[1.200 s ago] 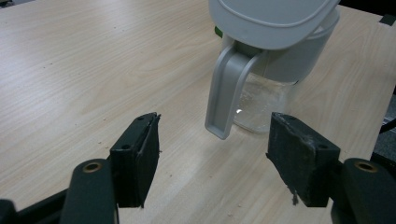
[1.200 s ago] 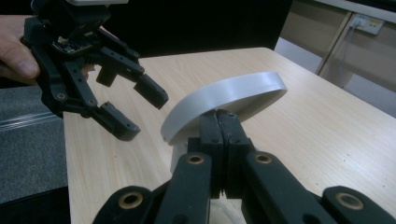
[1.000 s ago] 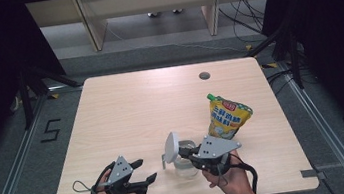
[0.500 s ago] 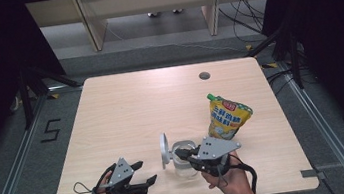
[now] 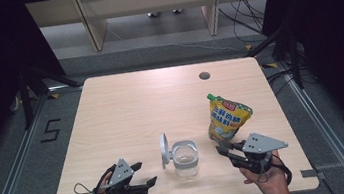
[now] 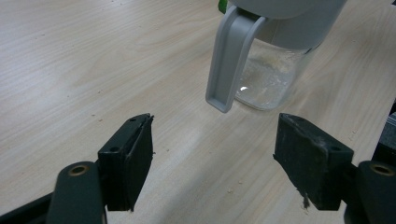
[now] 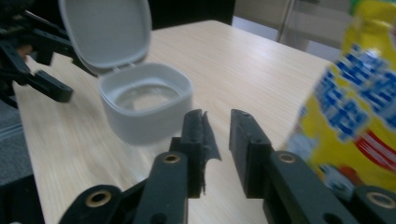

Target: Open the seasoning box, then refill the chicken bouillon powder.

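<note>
The left gripper (image 5: 142,174) lies low at the near edge of the table (image 5: 126,108), its jaws wide apart with nothing between them, and they have just been opening a little further. Ahead of it and slightly to one side, near but not touching, stands the jar (image 6: 271,70); the jar's grey latch hangs down its wall toward the jaws.

The right gripper (image 5: 223,149) sits on the other side of the jar, apart from it. Its jaws are a narrow slot apart, have just been opening, and grip nothing. In the right gripper view the jar (image 7: 147,105) is just ahead and to the left of the jaws, with the left gripper (image 7: 56,88) beyond it; the pouch (image 7: 355,112) rises close at the right.

In the high view the jar (image 5: 185,158) stands between the two grippers, and the pouch (image 5: 228,117) stands just beyond the right one. Nothing lies between either gripper and the jar.

The jar is clear with rounded corners and a grey plastic collar; its flat grey lid (image 5: 165,150) stands flipped up on a hinge at the side nearer the left gripper. The pouch is glossy yellow with blue and red print and a green cap. The table is pale wood grain, with a small round hole (image 5: 204,76) near its far edge.
</note>
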Motion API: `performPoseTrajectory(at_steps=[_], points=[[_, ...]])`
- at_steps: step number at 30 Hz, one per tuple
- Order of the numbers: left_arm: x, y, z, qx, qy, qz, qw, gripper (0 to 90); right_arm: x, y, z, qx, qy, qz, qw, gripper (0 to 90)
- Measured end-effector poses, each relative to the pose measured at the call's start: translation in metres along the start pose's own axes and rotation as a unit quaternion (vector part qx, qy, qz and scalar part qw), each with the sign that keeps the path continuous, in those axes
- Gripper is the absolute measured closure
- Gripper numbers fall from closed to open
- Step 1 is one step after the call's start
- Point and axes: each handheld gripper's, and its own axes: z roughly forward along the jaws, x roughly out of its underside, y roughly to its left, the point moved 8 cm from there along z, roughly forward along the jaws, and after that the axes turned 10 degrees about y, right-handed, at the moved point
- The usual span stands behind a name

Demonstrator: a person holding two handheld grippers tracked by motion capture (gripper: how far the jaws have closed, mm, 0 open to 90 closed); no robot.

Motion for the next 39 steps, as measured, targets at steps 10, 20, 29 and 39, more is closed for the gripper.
performPoseTrajectory(at_steps=[10,20,29,39], points=[[-0.002,0.001,0.002,0.004,-0.006,0.005,1.0,23.8,0.031,-0.027,-0.013,0.026,0.028,0.034,0.9987,50.6],[-0.004,-0.002,0.006,0.011,-0.004,-0.01,0.9999,22.2,0.052,-0.053,-0.009,0.062,0.04,0.085,0.9937,33.3],[-0.005,-0.003,0.005,0.011,-0.006,-0.007,0.9999,22.1,0.061,-0.069,-0.005,0.078,0.046,0.092,0.9916,31.0],[-0.004,0.0,0.005,0.016,0.0,-0.012,0.9998,21.6,0.064,-0.074,0.003,0.08,0.059,0.105,0.9896,28.5]])
